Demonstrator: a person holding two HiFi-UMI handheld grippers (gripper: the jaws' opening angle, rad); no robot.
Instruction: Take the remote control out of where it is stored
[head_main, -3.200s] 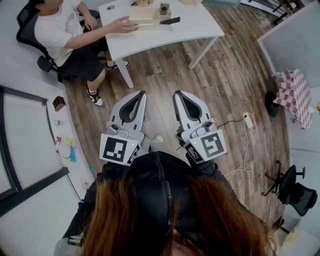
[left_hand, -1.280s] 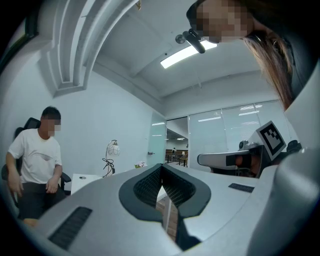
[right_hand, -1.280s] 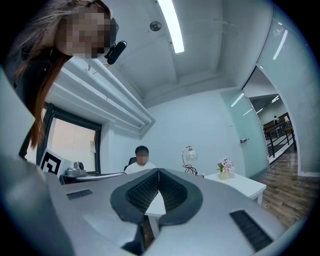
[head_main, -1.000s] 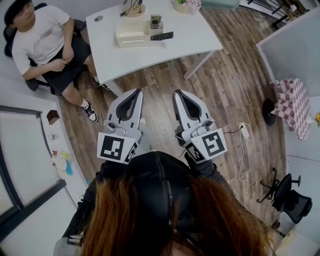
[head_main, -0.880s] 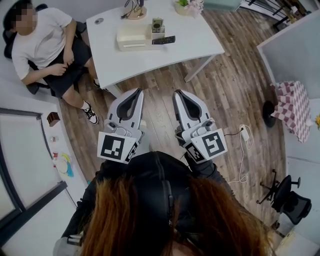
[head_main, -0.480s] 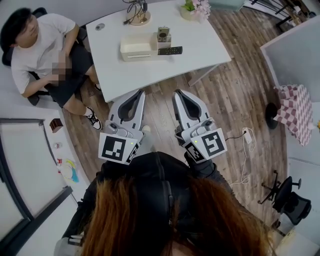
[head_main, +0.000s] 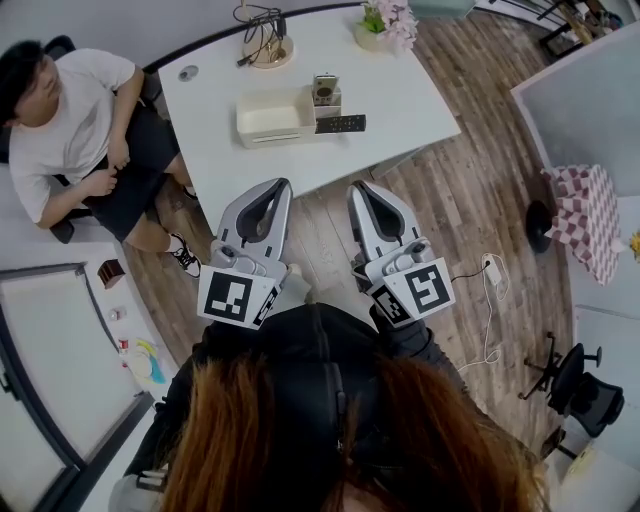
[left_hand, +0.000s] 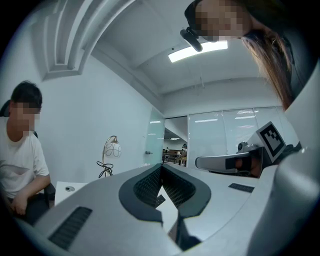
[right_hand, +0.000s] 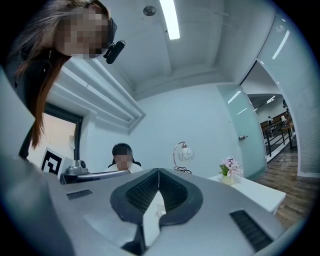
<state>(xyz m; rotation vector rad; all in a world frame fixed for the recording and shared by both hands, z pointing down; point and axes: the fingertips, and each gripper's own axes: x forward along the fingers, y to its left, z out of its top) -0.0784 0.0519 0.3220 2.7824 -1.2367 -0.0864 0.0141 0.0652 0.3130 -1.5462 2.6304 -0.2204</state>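
A black remote control (head_main: 340, 124) lies on the white table (head_main: 410, 90), against the right end of a cream box (head_main: 272, 115) and just in front of a small upright grey object (head_main: 325, 90). Both grippers are held side by side, short of the table's near edge and apart from the remote. My left gripper (head_main: 278, 185) (left_hand: 161, 166) is shut with nothing between its jaws. The right gripper (head_main: 358, 187) (right_hand: 158, 171) is also shut and empty. Both point level toward the table.
A person in a white shirt (head_main: 70, 120) sits on a chair at the table's left end. A lamp (head_main: 262, 40) and a pot of flowers (head_main: 390, 15) stand at the table's far side. A cable with a plug (head_main: 492, 270) lies on the wood floor at right.
The table and remote have drawn nearer to both grippers in the head view. The seated person's hand has left the cream box. Both grippers stay shut, side by side.
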